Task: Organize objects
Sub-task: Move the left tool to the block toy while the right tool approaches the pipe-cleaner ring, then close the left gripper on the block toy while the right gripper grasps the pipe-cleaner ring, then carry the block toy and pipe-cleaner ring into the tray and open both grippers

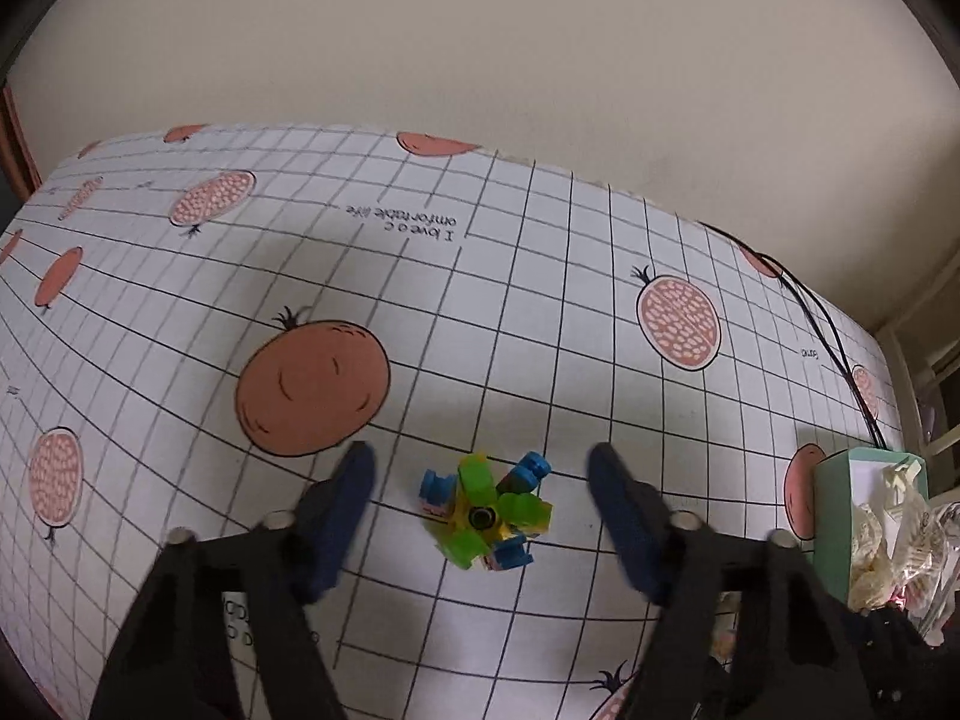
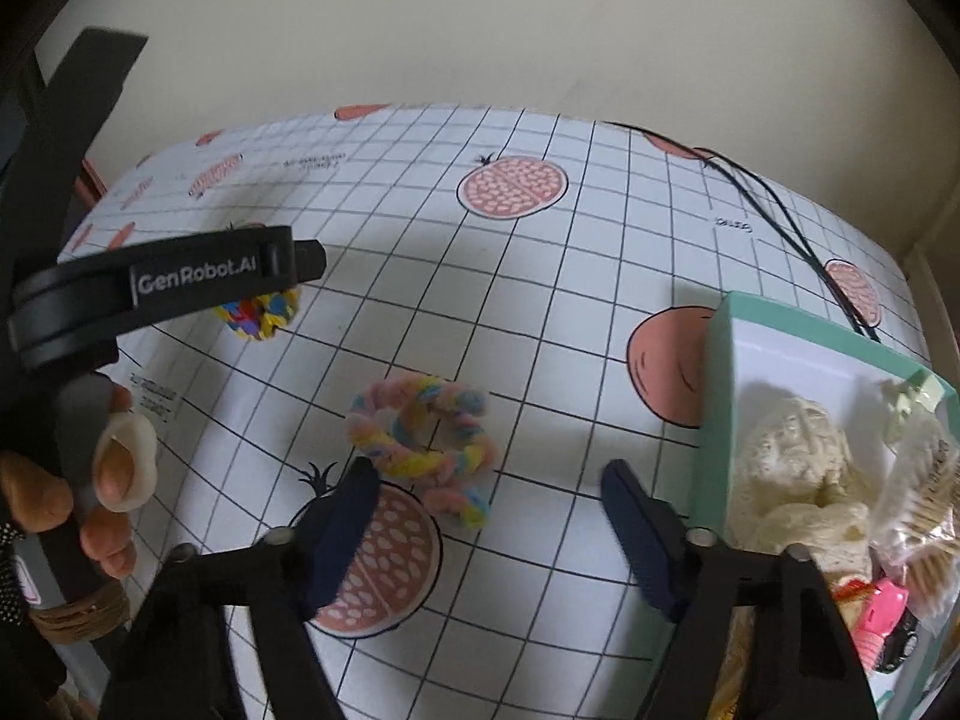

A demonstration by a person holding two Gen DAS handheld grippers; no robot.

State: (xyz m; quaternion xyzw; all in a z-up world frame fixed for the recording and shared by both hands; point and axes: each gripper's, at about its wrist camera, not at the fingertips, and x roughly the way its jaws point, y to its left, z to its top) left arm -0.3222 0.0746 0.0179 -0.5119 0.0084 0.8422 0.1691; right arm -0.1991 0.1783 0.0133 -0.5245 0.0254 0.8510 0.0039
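Background: plain cream wall behind the table (image 1: pixel 540 312), which is covered in a white grid cloth printed with pomegranates.
Left gripper (image 1: pixel 480 501): fingers spread wide, nothing held, hovering over the cloth.
Block toy (image 1: pixel 489 513): small green, blue and yellow brick cluster on the table, between the left fingers, touching neither.
Right gripper (image 2: pixel 492 510): fingers wide apart, empty.
Rope ring (image 2: pixel 423 438): pastel twisted loop lying on the table just beyond the right fingers, closer to the left fingertip, apart from both.
Box (image 2: pixel 717 372): mint green, white inside, at the right; holds cream lace fabric (image 2: pixel 792 462), a crinkly clear packet and something pink; right finger just beside its near wall.
Cable (image 2: pixel 774 204): black, trailing along the far right of the table.
Hand (image 2: pixel 114 480): person's hand on the left device, far left of the right view.
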